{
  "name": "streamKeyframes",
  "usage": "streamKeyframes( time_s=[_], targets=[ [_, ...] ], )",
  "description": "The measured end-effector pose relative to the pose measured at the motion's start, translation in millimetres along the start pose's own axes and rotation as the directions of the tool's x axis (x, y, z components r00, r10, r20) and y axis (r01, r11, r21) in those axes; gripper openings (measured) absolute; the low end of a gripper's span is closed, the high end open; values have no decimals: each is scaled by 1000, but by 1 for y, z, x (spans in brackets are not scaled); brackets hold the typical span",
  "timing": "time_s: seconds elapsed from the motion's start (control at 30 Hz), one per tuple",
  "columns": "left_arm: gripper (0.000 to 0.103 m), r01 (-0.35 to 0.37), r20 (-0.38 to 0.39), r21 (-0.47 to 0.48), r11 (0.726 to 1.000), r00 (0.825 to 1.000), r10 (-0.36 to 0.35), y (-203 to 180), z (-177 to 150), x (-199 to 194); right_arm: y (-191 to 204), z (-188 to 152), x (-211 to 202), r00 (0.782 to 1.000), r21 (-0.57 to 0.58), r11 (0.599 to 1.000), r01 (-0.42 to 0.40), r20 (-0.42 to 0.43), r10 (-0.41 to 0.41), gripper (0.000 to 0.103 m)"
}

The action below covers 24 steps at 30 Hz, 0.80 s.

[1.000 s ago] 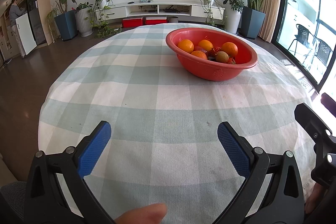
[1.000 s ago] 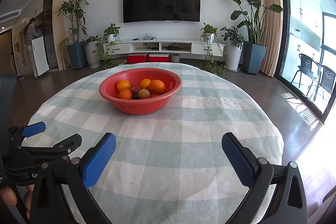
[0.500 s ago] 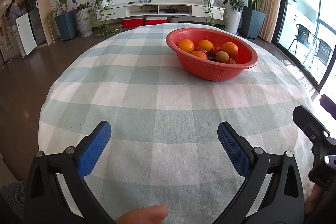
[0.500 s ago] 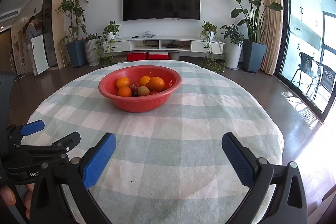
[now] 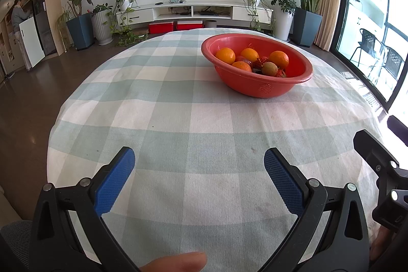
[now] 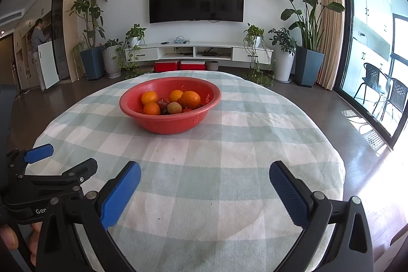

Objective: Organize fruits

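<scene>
A red bowl stands on the far part of the round checked table. It holds several oranges, a brownish kiwi and small red fruits. The bowl also shows in the right wrist view, with the oranges inside it. My left gripper is open and empty over the near part of the cloth. My right gripper is open and empty, well short of the bowl. Part of the left gripper shows at the left edge of the right wrist view.
The table edge curves off on the left and on the right. Behind the table stand a TV console, red boxes and potted plants. A person stands at far left.
Both views have shifted slightly, and the bowl sits a little lower in the right wrist view. Both grippers stay open and empty.
</scene>
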<state>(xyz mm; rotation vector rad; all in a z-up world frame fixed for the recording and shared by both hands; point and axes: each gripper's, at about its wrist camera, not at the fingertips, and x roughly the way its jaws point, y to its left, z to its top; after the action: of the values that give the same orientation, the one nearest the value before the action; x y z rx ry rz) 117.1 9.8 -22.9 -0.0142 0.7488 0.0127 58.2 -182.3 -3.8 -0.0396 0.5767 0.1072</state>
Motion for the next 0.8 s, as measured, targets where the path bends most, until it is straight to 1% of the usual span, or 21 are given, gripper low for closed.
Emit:
streamKeyframes(
  time_s=[0.8],
  targets=[
    [103, 2, -16, 18, 1000, 1000, -1, -2, -2, 4, 2, -1, -5, 1000, -3, 1000, -2, -10, 2, 103]
  ],
)
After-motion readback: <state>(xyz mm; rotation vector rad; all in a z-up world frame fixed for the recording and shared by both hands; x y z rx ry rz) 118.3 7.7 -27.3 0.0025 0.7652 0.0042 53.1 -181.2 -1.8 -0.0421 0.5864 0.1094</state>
